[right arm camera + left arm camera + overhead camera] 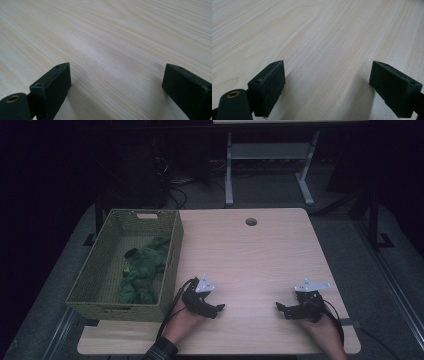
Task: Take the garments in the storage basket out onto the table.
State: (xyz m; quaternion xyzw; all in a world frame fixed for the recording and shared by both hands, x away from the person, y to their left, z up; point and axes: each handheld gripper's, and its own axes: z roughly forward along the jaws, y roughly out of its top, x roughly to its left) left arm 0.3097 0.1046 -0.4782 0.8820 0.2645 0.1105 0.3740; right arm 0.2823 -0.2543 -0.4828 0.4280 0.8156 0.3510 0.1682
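- Left gripper (212,308): held low over the table (250,265) near its front edge, left of centre, just beside the front right corner of the basket (172,265). Jaws stand wide apart with nothing between them; in the left gripper view (327,82) bare wood grain lies between the two black pads (270,87).
- Right gripper (285,310): held low near the front edge toward the right front corner, well apart from the left gripper, its jaws turned inward toward the table's middle. Jaws likewise spread and empty; the right gripper view (116,85) shows plain tabletop between them.
- Basket: olive woven, rectangular, set along the left edge of the table, its long side running from front to back.
- Green cloth (144,270): crumpled inside the basket, toward its right wall and front half. A small dark item (131,253) rests at its rear end, possibly a tag or strap; the dim light prevents certainty.
- Round cable hole (251,222): near the back edge, centre.
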